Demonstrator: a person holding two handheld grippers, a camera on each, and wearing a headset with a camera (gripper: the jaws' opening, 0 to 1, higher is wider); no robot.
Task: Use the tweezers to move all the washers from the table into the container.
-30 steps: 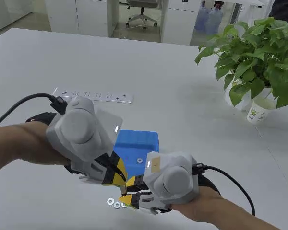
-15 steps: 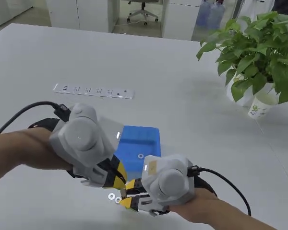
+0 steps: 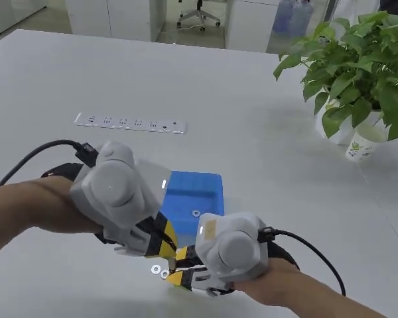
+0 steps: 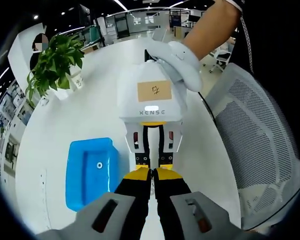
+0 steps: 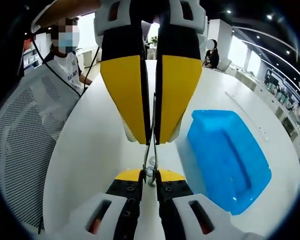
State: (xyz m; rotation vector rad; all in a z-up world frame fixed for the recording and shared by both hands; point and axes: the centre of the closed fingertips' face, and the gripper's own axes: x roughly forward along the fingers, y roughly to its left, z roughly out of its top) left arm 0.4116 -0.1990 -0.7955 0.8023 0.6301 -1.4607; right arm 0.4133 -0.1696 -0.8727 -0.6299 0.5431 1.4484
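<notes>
A blue container (image 3: 192, 192) lies on the white table with one washer (image 3: 196, 213) inside it. Two washers (image 3: 156, 269) rest on the table just in front of the container, under the grippers. My left gripper (image 3: 169, 245) and my right gripper (image 3: 179, 265) meet tip to tip above them. In the right gripper view thin metal tweezers (image 5: 151, 150) run from between the left gripper's yellow jaws down into my right gripper (image 5: 150, 176), both shut on them. The left gripper (image 4: 152, 172) faces the right gripper's white body, with the container (image 4: 87, 170) to its left.
A white power strip (image 3: 129, 123) lies beyond the container. A potted plant (image 3: 358, 73) stands at the far right. A mesh chair (image 4: 260, 140) is beside the table. Cables trail from both grippers.
The head camera has tilted a little. Both grippers stay together over the washers, with no clear move.
</notes>
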